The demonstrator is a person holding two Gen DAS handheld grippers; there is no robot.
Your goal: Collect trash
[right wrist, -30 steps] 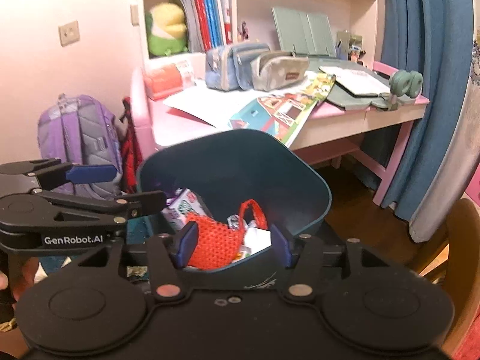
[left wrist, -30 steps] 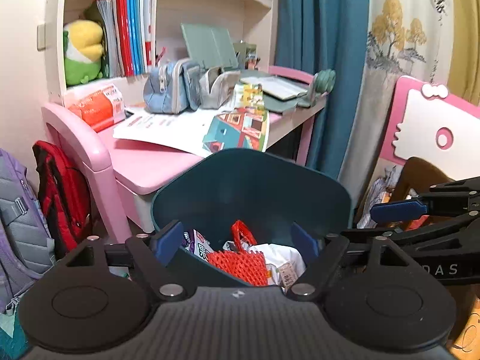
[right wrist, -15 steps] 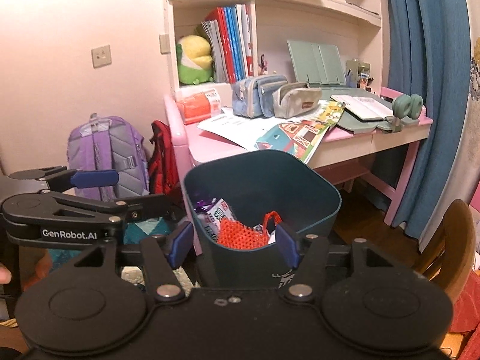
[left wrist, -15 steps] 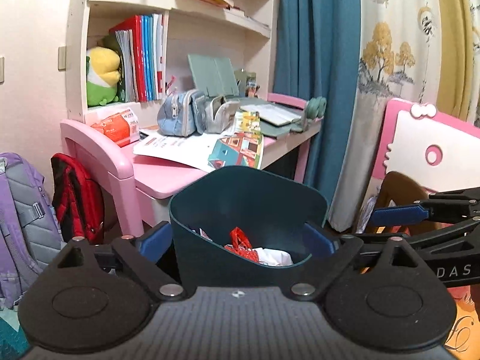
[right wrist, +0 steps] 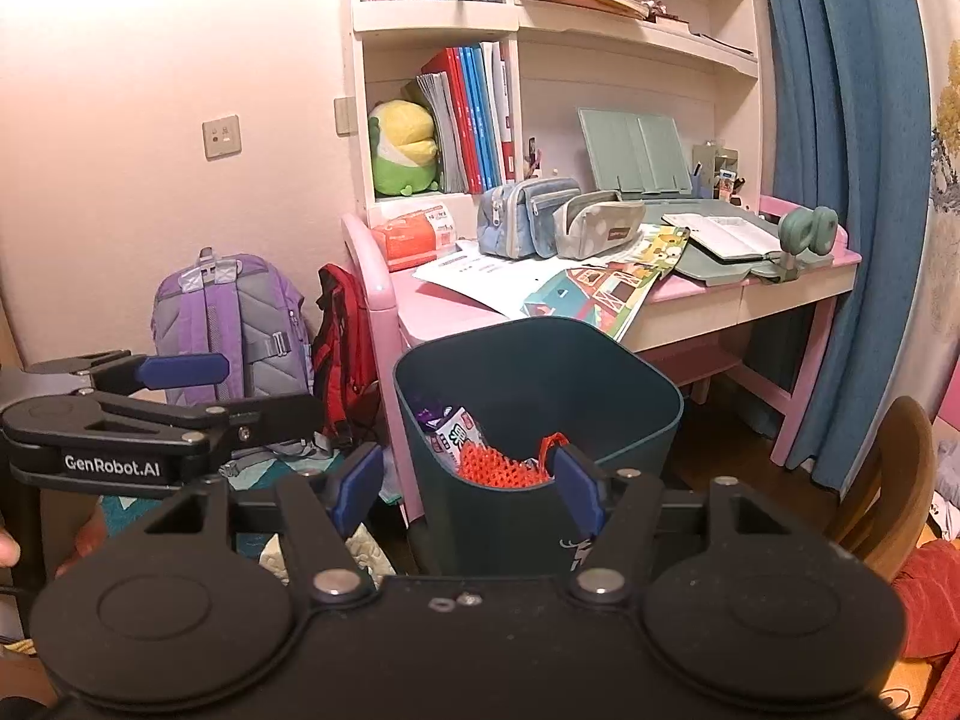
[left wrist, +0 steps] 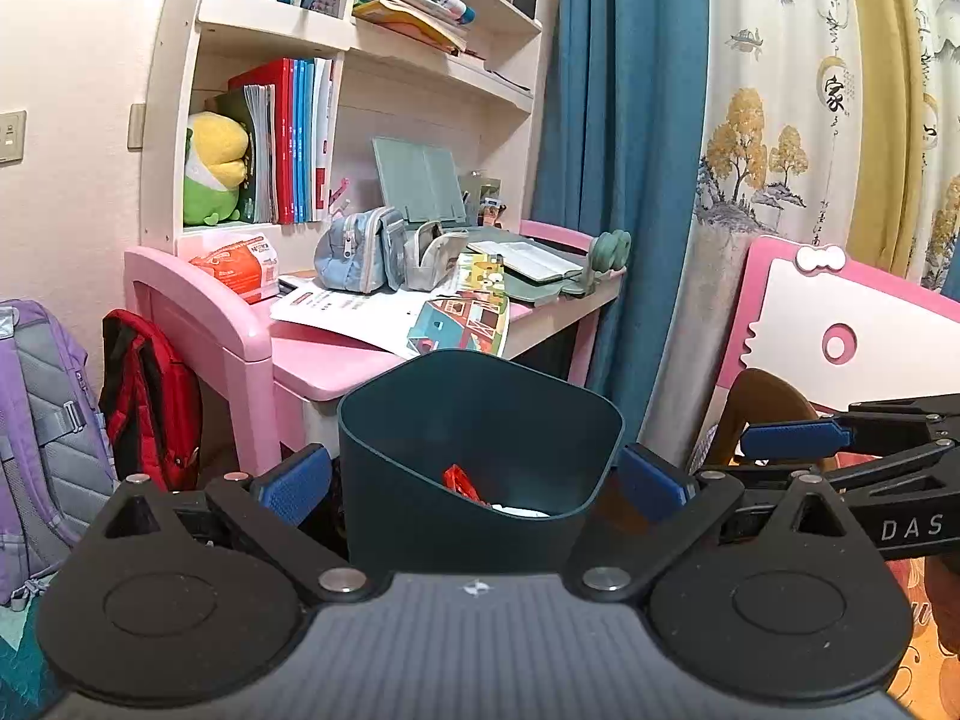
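Note:
A dark teal trash bin [left wrist: 480, 456] stands on the floor in front of a pink desk; it also shows in the right wrist view [right wrist: 540, 408]. Inside lie a red net bag [right wrist: 504, 468], a printed wrapper [right wrist: 459, 435] and white paper [left wrist: 522, 510]. My left gripper [left wrist: 474, 480] is open, its blue pads on either side of the bin, close in front of it. My right gripper [right wrist: 468, 483] is open and empty, also close in front of the bin. Each gripper shows at the edge of the other's view.
A pink desk [right wrist: 690, 300] holds papers, pencil cases [right wrist: 528, 225] and a book. A purple backpack [right wrist: 231, 324] and a red bag [right wrist: 342, 348] lean at the left. A wooden chair [right wrist: 888, 480] stands at the right, with blue curtains [left wrist: 624, 180] behind.
Both grippers have pulled back and levelled from looking down into the bin, so less of the trash inside shows and more of the shelves comes into view.

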